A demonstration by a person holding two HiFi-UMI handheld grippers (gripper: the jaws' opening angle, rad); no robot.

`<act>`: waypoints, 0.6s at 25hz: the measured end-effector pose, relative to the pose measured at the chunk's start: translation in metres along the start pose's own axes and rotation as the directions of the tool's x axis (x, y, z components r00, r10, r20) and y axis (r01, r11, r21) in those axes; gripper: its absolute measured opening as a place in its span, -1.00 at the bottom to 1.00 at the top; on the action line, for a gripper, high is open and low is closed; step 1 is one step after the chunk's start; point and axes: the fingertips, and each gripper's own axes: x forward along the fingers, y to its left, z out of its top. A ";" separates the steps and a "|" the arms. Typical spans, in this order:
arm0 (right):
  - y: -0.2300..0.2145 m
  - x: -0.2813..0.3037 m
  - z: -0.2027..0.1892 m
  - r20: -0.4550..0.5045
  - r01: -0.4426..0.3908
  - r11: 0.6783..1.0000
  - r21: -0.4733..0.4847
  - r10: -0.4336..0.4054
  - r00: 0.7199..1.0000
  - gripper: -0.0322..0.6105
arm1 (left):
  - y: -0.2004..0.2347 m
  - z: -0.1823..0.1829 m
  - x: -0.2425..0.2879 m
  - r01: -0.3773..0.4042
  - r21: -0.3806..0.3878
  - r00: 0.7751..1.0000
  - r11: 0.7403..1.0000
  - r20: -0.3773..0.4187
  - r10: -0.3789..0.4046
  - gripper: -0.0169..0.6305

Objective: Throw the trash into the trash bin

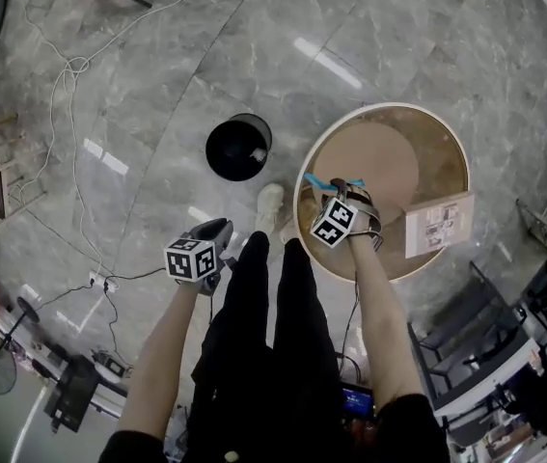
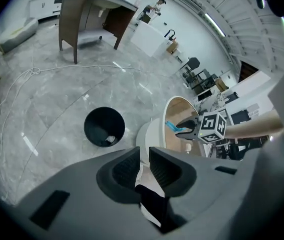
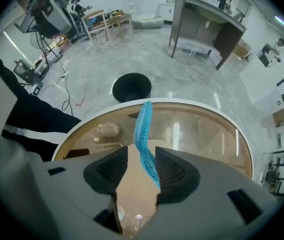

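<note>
Noting by head view my right tongs (image 1: 336, 189) at the blue strip (image 1: 319, 182) over the table (image 1: 437, 148), bin (image 1: 239, 148) well apart; by left gripper view my left tongs (image 2: 145, 156) barely parted, empty; by right gripper view jaws spread, strip seemingly against one pad (image 3: 174, 171), so an off-centre squeeze may lose it.

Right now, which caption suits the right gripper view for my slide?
Open right gripper with a blue strip against one jaw, above a round table; black trash bin beyond.
</note>
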 end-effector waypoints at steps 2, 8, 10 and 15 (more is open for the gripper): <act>-0.002 0.004 -0.001 -0.026 -0.010 1.000 -0.002 0.010 1.000 -0.35 | 0.012 0.002 0.000 -0.011 -0.006 1.000 1.000 -0.004 0.011 -0.76; -0.003 -0.011 0.008 -0.015 0.042 0.999 0.017 -0.042 0.999 -0.78 | 0.020 0.023 0.006 -0.012 -0.032 0.999 0.999 0.041 0.013 -0.79; -0.003 -0.020 0.016 -0.001 0.049 0.998 0.049 -0.049 0.999 -0.78 | 0.008 0.033 0.008 0.009 -0.034 0.998 0.999 0.068 -0.007 -0.79; 0.002 -0.043 0.064 0.075 0.069 0.997 0.024 -0.070 0.995 -0.78 | -0.025 0.036 0.007 0.066 -0.024 0.994 0.998 0.094 -0.063 -0.79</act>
